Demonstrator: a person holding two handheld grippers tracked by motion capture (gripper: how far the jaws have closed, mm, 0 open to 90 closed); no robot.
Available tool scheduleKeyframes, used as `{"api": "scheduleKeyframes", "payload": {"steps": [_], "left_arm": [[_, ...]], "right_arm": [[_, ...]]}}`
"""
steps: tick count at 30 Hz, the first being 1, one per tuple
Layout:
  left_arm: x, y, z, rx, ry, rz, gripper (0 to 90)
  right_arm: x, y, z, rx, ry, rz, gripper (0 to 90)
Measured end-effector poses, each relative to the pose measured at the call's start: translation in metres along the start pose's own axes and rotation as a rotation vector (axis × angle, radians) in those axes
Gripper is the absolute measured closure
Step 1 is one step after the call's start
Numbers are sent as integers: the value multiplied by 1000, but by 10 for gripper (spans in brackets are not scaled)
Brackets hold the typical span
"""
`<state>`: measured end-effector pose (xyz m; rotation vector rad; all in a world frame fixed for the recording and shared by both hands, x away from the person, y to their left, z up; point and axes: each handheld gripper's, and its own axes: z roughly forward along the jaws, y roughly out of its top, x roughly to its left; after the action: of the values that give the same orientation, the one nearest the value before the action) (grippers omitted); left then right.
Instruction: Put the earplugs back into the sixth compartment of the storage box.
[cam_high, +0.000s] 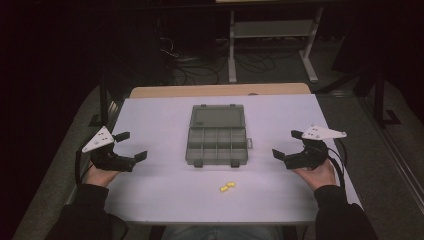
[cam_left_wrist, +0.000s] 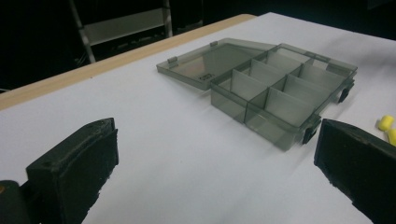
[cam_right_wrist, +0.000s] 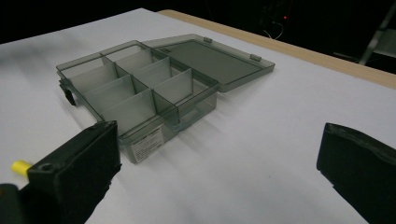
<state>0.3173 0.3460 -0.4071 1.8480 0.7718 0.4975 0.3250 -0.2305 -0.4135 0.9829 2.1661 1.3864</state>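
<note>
On the white table, a smoky grey plastic box was set at the middle, its lid laid flat open on the far side and its compartments bare. Two small yellow pieces were seen just in front of it. The left gripper and the right gripper were held well apart at either side, jaws spread wide, nothing gripped.
</note>
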Motion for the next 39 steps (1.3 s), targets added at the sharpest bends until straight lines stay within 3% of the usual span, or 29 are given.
{"api": "scheduleKeyframes", "payload": {"steps": [4,12,23,27,30,39], "left_arm": [[-2,-1,2,20,-5,11,0],[-3,-1,1,16,-8,3,0],[-11,5,1,18,-35,18,0],[-19,16,2,23,-66,51,0],[-29,26,5,44,-80,107,0],[-37,43,16,88,-119,146,0]], "right_arm": [[1,-1,3,24,2,-14,0],[-1,-2,3,39,-13,-12,0],[0,-2,1,31,-15,-10,0],[-1,-1,-2,20,-23,-11,0],[0,-1,-4,18,-26,-13,0],[-1,-1,-4,28,-33,-12,0]]}}
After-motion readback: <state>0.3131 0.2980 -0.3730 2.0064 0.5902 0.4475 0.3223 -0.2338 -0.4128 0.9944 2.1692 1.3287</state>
